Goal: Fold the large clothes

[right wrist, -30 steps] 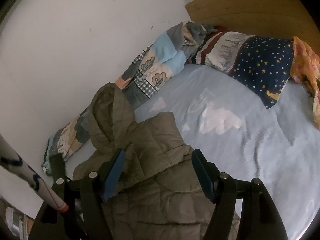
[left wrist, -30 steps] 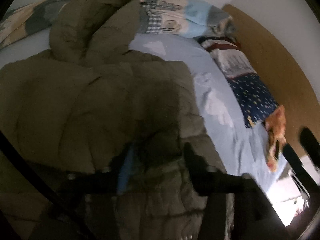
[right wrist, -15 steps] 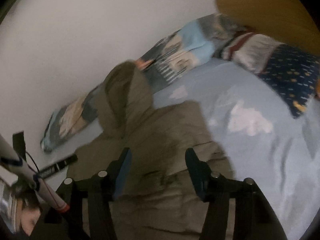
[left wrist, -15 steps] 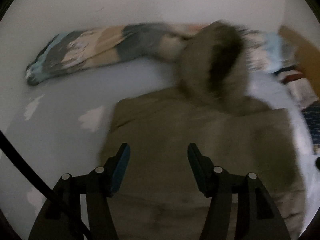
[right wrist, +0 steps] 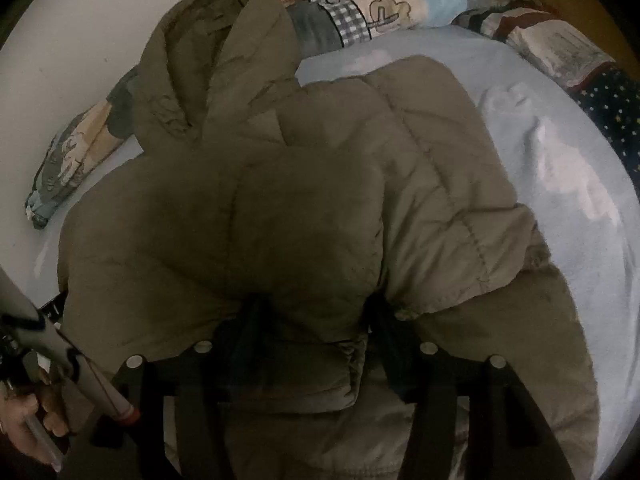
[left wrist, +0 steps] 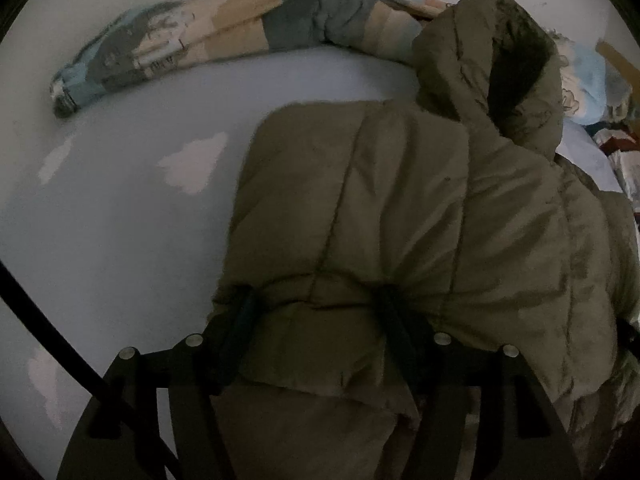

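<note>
Olive puffer jacket (left wrist: pixel 400 208) lay hood-up across the blue bed sheet (left wrist: pixel 120 220), left gripper (left wrist: pixel 316 320) and right gripper (right wrist: pixel 316 320) each half-open, pads dug into bunched padding, jaws just opening.

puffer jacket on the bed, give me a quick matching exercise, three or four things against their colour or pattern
Things:
1. puffer jacket
2. bedsheet
3. pillow
4. rolled quilt

Colours or patterns:
A. pale blue with white clouds
B. olive green, quilted
C. patchwork of tan, grey and light blue
D. dark blue with small stars

Pairs: 1-B, 2-A, 3-D, 4-C
</note>
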Motion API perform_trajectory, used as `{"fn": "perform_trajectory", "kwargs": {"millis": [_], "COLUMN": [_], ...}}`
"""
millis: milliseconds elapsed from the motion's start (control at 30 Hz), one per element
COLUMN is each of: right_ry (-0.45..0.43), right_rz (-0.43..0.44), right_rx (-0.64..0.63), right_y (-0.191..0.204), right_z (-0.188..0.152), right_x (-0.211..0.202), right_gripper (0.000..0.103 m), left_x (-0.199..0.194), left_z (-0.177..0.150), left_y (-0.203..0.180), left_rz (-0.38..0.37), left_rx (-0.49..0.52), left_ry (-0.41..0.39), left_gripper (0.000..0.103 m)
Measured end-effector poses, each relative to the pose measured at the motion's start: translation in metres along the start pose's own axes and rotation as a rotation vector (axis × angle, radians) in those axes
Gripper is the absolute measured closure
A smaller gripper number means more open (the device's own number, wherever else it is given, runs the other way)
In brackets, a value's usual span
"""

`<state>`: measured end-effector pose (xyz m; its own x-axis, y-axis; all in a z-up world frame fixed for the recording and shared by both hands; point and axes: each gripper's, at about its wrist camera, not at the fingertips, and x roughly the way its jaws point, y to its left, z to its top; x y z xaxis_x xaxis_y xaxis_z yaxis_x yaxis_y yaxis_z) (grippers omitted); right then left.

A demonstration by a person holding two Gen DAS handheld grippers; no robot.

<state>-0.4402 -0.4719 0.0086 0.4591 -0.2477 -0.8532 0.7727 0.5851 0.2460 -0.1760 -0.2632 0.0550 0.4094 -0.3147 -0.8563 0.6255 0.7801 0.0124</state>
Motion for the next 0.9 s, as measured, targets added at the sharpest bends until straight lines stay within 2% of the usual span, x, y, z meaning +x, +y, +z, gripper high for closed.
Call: {"fn": "perform_trajectory", "kwargs": {"millis": [100, 233, 367, 433, 600, 800, 900], "right_ry": [-0.012, -0.100, -0.125, -0.121, -0.090, -0.024, 0.010], "right_rz": [0.006, 0.020, 0.083, 0.088, 0.094, 0.108, 0.081], "right_rx": [0.016, -0.020, -0.055, -0.099, -0.183, -0.189, -0.186], "right_y": [0.003, 0.013, 0.025, 0.035, 0.047, 0.041, 0.031], "right_z": [0.001, 0.002, -0.012, -0.027, -0.070, -0.139, -0.169], "right_x": [-0.013, -0.054, -0.084, -0.095, -0.120, -0.148, -0.155], "right_gripper": [0.044, 0.044, 0.044, 0.044, 0.044, 0.044, 0.044], "left_x": [-0.029, -0.072, -0.107, -0.120, -0.135, -0.151, -0.152], "left_z": [-0.006, -0.027, -0.066, -0.092, -0.161, -0.242, -0.272], "left_y": [-0.003, -0.020, -0.045, -0.055, -0.058, -0.047, -0.039], "left_rz": [-0.049, -0.106, -0.101, -0.088, -0.061, -0.011, -0.008], "left_rx": [0.000, 0.025, 0.086, 0.097, 0.091, 0.053, 0.051], "left_ry": [-0.040, -0.073, -0.096, -0.097, -0.035, 0.051, 0.088], "left_gripper": [0.042, 0.042, 0.042, 0.042, 0.042, 0.041, 0.041]}}
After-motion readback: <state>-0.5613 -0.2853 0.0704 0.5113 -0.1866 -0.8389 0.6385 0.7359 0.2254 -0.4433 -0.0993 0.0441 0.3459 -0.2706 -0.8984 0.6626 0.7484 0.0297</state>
